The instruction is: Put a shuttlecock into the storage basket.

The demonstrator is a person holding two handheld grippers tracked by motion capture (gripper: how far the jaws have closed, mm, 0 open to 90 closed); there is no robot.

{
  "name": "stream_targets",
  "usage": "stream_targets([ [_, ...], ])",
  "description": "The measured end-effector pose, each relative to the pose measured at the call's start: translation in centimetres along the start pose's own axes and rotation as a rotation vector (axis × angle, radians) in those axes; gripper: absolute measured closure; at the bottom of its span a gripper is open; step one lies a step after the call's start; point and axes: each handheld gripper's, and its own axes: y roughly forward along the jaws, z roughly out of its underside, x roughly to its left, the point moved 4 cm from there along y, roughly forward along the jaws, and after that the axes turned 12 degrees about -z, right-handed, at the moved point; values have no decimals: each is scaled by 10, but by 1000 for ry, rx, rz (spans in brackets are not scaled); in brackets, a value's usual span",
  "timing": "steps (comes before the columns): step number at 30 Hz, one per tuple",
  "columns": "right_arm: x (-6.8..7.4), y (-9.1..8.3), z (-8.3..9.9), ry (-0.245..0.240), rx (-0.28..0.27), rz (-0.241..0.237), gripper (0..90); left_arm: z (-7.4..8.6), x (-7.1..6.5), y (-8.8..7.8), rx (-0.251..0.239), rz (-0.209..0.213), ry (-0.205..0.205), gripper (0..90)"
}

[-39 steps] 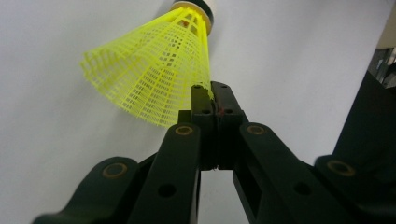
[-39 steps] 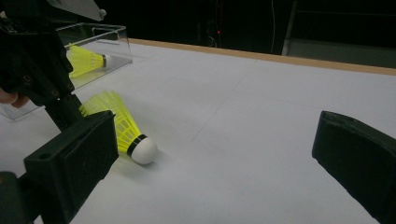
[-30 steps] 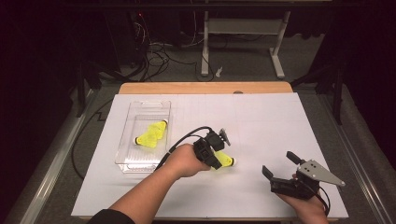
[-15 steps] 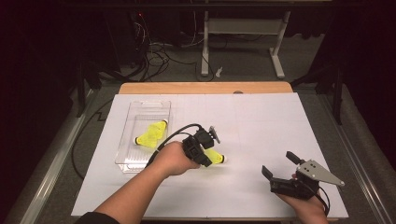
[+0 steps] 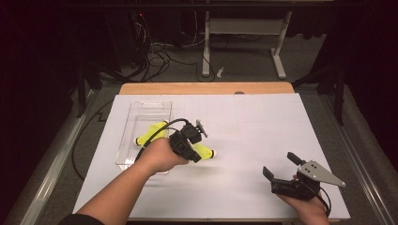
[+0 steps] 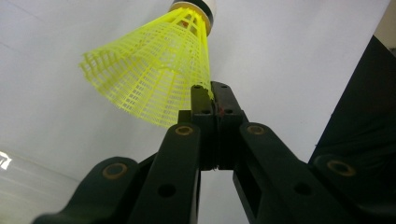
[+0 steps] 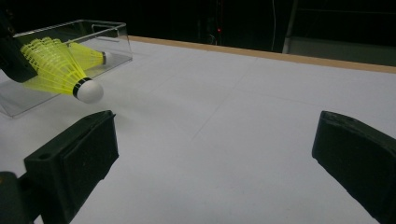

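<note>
White paper covered your table, dark floor and cables behind it. Far left sat the clear plastic box with yellow shuttlecocks already inside, so part of the job looked done. Your left gripper was just right of that box, jaws pinched together on the skirt edge of the yellow shuttlecock. That shuttlecock hung off the fingertips, mesh skirt nearest the pads, white cork tip with its black band pointing away from the box, clear of the paper as far as I could tell. Skirt looked intact, open plastic lattice, no crush visible. Left to do, by my read: carry it over the box rim and release. Your right gripper rested far right near the table's front edge, fingers wide apart, nothing between them.
</note>
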Motion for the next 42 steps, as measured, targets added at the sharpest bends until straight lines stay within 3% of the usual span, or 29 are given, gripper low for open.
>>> stream_targets([
  [22, 0, 1, 1, -3, 5, -1, 10, -16, 30, -44, -40, -40, -18, 900],
  [33, 1, 1, 1, -2, 8, -1, 11, -16, 50, -56, -49, -80, -48, 900],
  [42, 1, 1, 0, -5, 9, 1, 12, -12, 62, -65, -48, -87, -63, 900],
])
